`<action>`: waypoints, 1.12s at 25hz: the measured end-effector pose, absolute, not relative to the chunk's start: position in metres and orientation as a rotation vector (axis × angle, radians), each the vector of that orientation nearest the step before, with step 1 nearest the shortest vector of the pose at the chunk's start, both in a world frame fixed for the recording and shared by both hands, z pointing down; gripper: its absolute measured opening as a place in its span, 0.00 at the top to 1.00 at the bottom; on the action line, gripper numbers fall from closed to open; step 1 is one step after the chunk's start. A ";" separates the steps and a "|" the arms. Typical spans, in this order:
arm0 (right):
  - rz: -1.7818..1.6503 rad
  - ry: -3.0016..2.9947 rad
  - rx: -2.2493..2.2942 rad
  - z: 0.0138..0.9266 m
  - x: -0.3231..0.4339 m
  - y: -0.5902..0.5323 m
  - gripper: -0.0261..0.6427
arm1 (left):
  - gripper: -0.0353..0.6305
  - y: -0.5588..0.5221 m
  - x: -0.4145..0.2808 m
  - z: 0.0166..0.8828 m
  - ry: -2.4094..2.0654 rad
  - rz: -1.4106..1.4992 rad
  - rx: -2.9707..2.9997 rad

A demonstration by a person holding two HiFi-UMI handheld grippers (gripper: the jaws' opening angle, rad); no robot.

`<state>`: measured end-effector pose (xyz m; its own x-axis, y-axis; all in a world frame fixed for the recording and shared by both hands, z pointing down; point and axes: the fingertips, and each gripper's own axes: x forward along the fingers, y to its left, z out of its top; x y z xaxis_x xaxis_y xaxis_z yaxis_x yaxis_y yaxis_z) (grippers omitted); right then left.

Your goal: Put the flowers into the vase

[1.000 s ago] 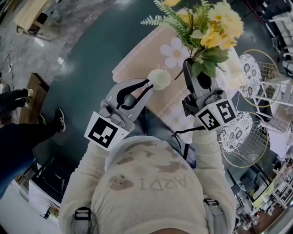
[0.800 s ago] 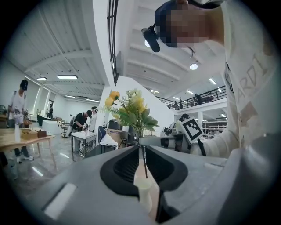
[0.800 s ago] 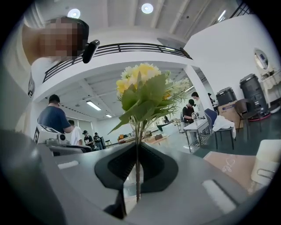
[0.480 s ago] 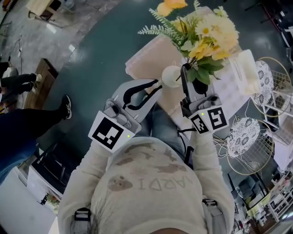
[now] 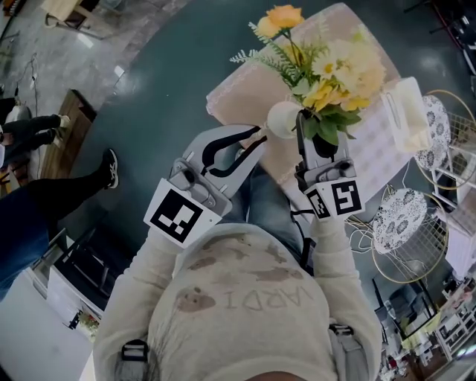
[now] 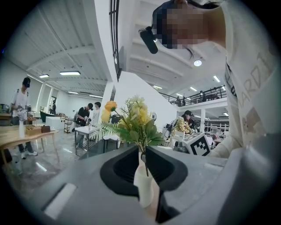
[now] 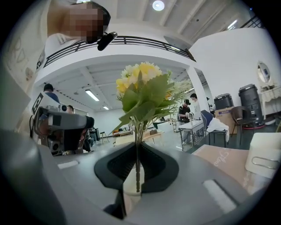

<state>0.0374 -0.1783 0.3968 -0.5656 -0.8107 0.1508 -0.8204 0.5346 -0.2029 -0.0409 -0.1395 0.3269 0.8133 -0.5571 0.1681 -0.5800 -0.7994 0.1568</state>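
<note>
Yellow flowers in R hand-held gripper

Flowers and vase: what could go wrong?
The right gripper pinches only the thin stems of the flowers, and its jaws have just opened slightly, so the bunch might slip. The stems could miss the narrow mouth of the vase. The left gripper holds the vase by its neck; a bump might tilt it.

- Your head view is dim; pale glints mark the dark teal floor.
- Your gripper views are bright under white ceiling lamps, with black corners and bowed edges.
- Up close, the left gripper and right gripper blur.
</note>
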 end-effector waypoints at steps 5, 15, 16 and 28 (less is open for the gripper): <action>0.324 -2.688 1.415 0.416 0.034 -0.164 0.88 | 0.88 -0.134 -0.036 0.332 -0.871 0.182 2.799; 0.247 -2.668 1.371 0.427 0.031 -0.156 0.81 | 0.88 -0.129 -0.028 0.338 -0.867 0.201 2.796; 0.231 -2.658 1.364 0.427 0.030 -0.154 0.80 | 0.88 -0.128 -0.028 0.337 -0.866 0.203 2.798; 0.122 -2.567 1.419 0.417 0.037 -0.144 0.75 | 0.88 -0.128 -0.024 0.339 -0.864 0.207 2.792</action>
<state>0.0367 -0.1444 0.4174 -0.5162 -0.8281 0.2185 -0.8451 0.5339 0.0271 -0.0237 -0.1277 0.3391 0.8183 -0.5406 0.1953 -0.5703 -0.8059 0.1588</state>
